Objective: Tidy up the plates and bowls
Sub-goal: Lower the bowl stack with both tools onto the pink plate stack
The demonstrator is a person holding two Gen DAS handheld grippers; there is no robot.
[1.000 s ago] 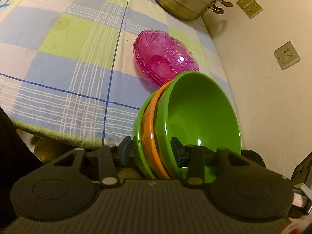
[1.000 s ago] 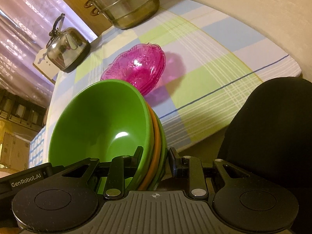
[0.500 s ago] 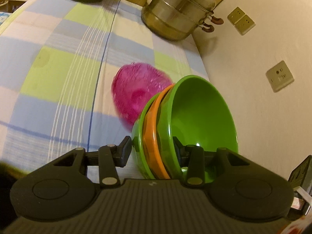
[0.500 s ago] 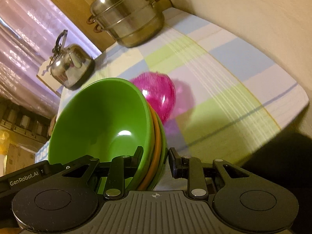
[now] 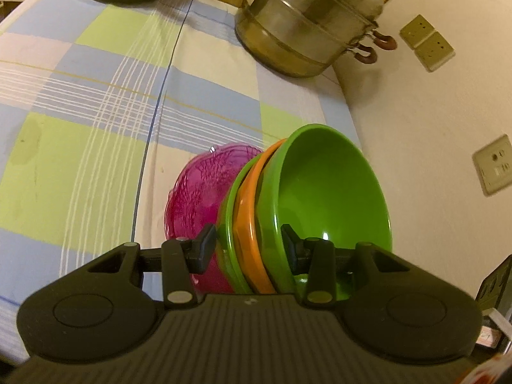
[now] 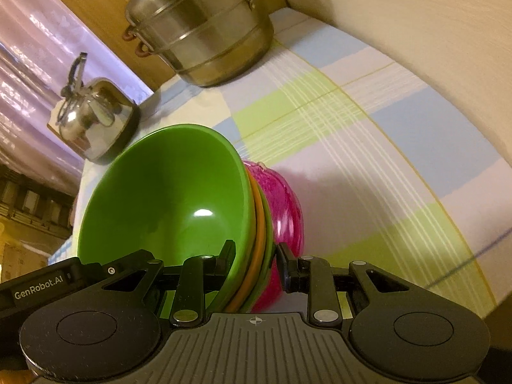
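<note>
Both claws grip the bowl stack (image 5: 307,211) by opposite rims, left claw (image 5: 246,249) and right claw (image 6: 254,264) clamped, over the pink dishes (image 5: 201,192) on the table (image 5: 96,112). Lowering should stay level, centred, both releasing together.

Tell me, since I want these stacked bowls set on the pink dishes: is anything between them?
Nothing visible. The stacked bowls, held at opposite rims by the left tongs and right tongs, overlap the pink dishes on the tablecloth; whether they touch is unclear.
</note>
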